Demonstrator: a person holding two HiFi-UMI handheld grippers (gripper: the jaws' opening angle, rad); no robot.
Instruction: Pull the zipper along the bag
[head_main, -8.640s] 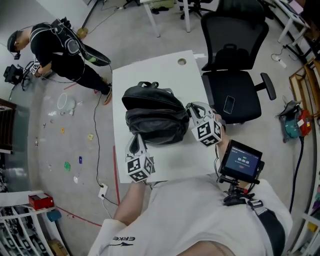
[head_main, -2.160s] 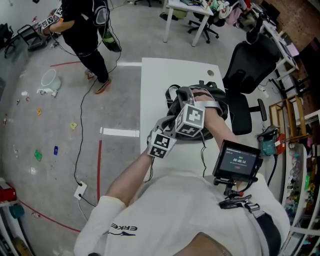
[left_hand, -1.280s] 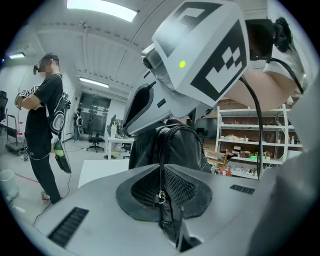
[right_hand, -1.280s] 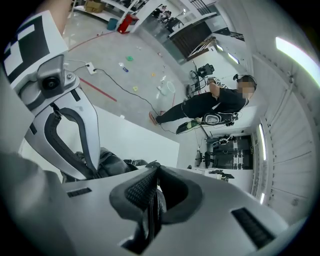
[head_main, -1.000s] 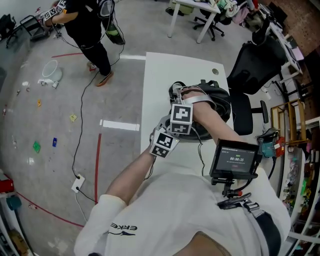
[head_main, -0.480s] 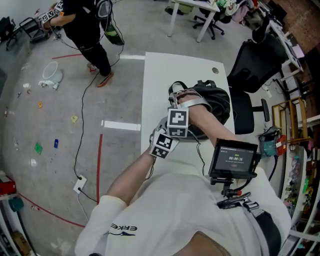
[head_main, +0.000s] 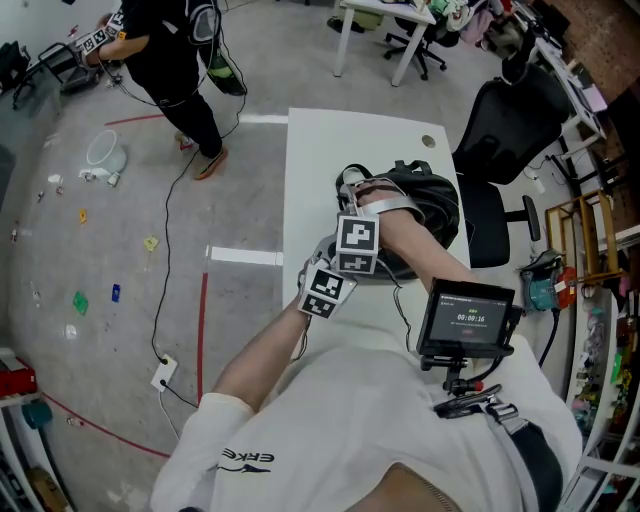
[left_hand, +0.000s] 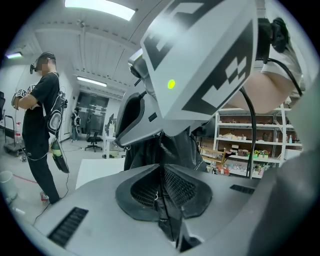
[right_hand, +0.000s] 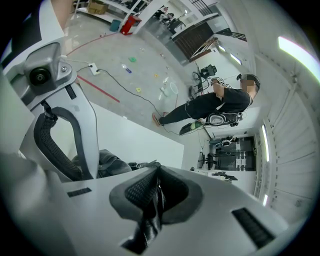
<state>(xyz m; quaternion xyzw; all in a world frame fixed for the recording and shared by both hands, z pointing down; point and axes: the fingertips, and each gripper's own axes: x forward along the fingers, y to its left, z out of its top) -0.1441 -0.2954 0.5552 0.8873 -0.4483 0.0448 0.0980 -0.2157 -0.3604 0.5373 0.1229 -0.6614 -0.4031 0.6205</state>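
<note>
Left gripper (left_hand: 161, 175): jaws clenched on a fold of black bag material, which fills the slot between the pads. In the head view it sits at the bag's near-left edge, just below the right gripper and partly under that gripper's marker cube.
Right gripper (right_hand: 157, 179): jaws closed on a black strip of the bag. Whether the strip is the zipper pull cannot be told. In the head view it reaches across to the bag's left side, above the left gripper.
Floor (head_main: 110, 230): grey, with a red line (head_main: 201, 330) beside the table's left edge and small coloured items scattered at far left.
Table (head_main: 310, 165): white. The far half is bare; the bag lies on the near half.
Chair (head_main: 510, 120): black, just beside the table's right edge and turned away from it.
Bystander (head_main: 165, 50): person in black clothing, bent over on the floor beyond the table's far-left corner, well apart from the bag.
Bag (head_main: 428, 205): black backpack lying on the table, gripped at its left side by both grippers. The right forearm (head_main: 420, 242) crosses over its near part.
Screen (head_main: 468, 320): small lit monitor on a chest mount, near the bag's near-right edge.
</note>
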